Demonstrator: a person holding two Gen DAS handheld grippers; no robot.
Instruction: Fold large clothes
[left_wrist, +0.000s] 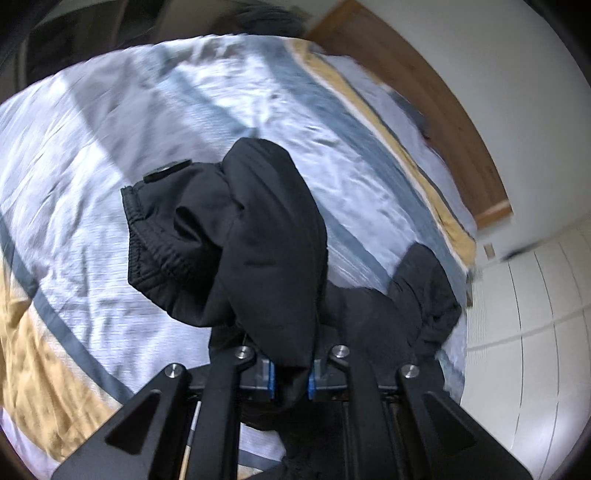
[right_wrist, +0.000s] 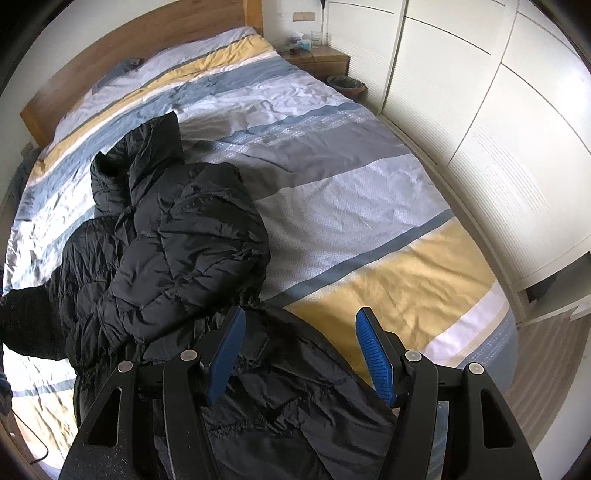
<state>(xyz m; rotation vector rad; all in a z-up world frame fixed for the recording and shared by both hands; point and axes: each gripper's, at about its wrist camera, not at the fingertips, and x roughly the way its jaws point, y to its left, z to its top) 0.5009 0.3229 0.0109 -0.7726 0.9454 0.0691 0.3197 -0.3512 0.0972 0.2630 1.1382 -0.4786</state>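
My left claw (left_wrist: 291, 380) is pinching a black fold of the jacket (right_wrist: 162, 236), which hangs over it with the elastic cuff (left_wrist: 147, 236) drooping. The cloth looks soft, puffy and a little slippery, so I judge a thin pinch may slide out. The jacket lies bunched on the left half of the bed (right_wrist: 369, 206), reaching its foot edge. My right claw (right_wrist: 299, 354) is spread wide above the hem. I would take hold at the gathered hem, where the seam gives grip.
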